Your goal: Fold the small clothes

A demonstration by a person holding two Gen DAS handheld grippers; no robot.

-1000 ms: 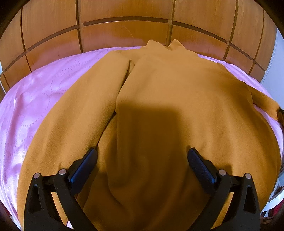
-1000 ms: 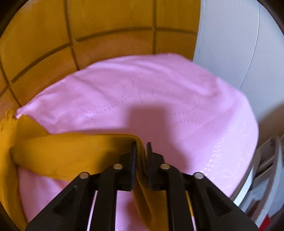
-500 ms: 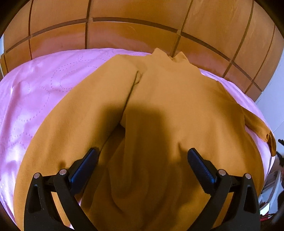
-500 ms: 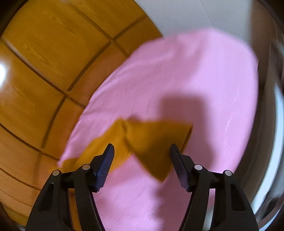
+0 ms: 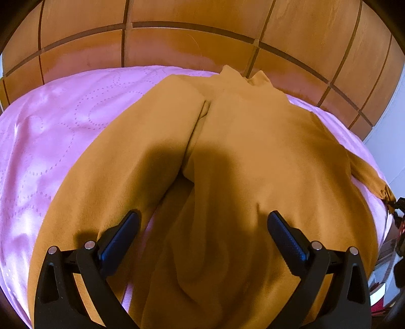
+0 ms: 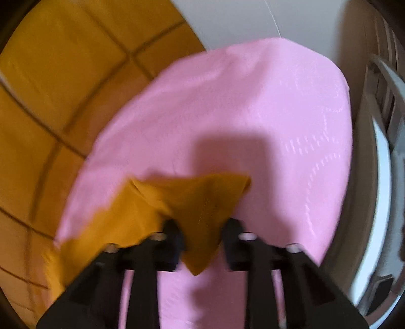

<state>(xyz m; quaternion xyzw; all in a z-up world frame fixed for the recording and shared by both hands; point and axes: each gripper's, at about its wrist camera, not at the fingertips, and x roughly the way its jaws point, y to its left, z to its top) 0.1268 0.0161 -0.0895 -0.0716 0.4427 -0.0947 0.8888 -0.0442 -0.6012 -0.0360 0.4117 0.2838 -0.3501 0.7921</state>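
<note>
**A:** Starting at the left claw (image 5: 202, 229): it's spread wide, holding nothing, hovering over the lower part of the mustard top (image 5: 253, 157). My guess is it's parked there so it can pin or pinch the hem once the sleeves are sorted.

**B:** And the right claw (image 6: 201, 236)? That view's pretty smeared.

**A:** Yeah, blurry, but the jaws stand apart, with the sleeve cuff (image 6: 202, 200) lying between them. It doesn't look clamped on the cloth, though with that blur I can't rule out one finger touching it.

**B:** So where's the garment overall?

**A:** Laid flat on the pink bedsheet (image 5: 63, 141), collar pointing at the wooden headboard (image 5: 202, 50). The left sleeve (image 5: 141, 162) runs down alongside the body, looks partly folded in. The other sleeve trails off toward the right edge of the bed.

**B:** What does each camera give you that the other doesn't?

**A:** Left wrist shows the whole body, collar and the near sleeve. Right wrist only gets that far cuff on the sheet, plus a white wall (image 6: 240, 22) and some pale furniture (image 6: 384, 177) beside the bed that I can't identify.
</note>
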